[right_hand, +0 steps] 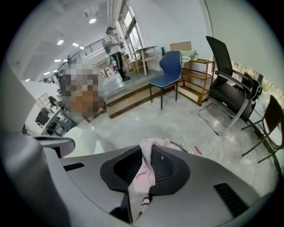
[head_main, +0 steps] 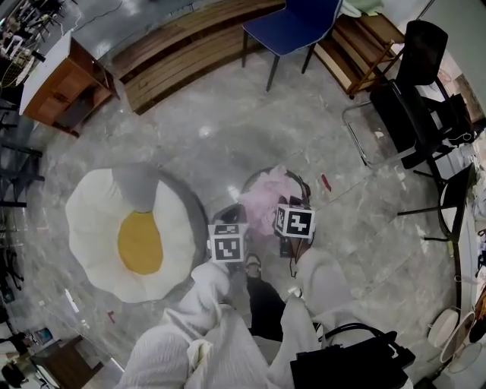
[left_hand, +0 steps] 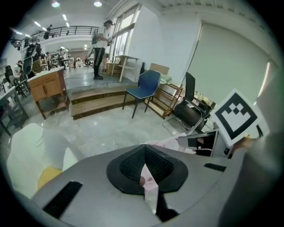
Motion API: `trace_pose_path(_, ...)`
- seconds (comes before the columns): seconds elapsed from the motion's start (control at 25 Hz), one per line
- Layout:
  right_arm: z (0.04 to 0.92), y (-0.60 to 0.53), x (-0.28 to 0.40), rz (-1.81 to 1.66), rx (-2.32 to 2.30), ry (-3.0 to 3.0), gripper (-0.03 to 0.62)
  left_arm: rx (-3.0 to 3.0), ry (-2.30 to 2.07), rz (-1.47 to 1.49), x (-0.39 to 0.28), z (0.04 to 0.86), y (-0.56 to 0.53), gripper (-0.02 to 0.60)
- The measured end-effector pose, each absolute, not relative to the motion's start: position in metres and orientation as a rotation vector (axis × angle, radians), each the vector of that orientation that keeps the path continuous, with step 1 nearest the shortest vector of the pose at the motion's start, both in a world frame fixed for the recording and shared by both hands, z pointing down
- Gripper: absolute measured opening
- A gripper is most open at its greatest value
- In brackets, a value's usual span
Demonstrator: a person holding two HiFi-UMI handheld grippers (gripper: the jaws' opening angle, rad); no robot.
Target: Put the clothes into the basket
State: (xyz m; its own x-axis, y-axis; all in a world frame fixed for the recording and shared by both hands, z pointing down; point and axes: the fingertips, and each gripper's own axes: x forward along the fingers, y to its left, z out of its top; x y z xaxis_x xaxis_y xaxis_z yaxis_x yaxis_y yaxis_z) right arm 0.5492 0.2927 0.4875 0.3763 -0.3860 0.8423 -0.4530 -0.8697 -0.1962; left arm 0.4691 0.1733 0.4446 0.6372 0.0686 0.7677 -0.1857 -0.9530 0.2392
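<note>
Grey marble floor (head_main: 228,129), egg-shaped cushion (head_main: 129,232) left, blue chair (head_main: 292,23) by wooden steps (head_main: 182,45). Left gripper (left_hand: 148,177) and right gripper (right_hand: 144,173) both clamp the pink garment (head_main: 262,199) (bunched over the basket (head_main: 249,182)).

The right hand-held gripper (right_hand: 146,153) had its jaws pinched on a pink garment (right_hand: 156,142), which bunched up above them. Beyond, on the pale floor (right_hand: 186,117), stood a blue chair (right_hand: 171,66) and a black office chair (right_hand: 228,84).
</note>
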Motion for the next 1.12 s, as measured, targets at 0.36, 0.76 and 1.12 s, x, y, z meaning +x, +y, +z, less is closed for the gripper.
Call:
trace_pose_path(0.36, 0.507, 0.300, 0.541, 1.568, 2.512, -0.747, 0.088, 2.531, -0.119, 1.257, 0.466, 0.458, 0.168, 0.003)
trace_pose_path(0.76, 0.504, 0.288, 0.536, 1.579, 2.520, -0.756, 0.098, 2.526, -0.141, 1.244, 0.460, 0.457, 0.155, 0.003)
trace_pose_path(1.12, 0.499, 0.284, 0.533, 1.578, 2.546, -0.761, 0.098, 2.537, -0.159, 1.229, 0.450, 0.451, 0.145, 0.003)
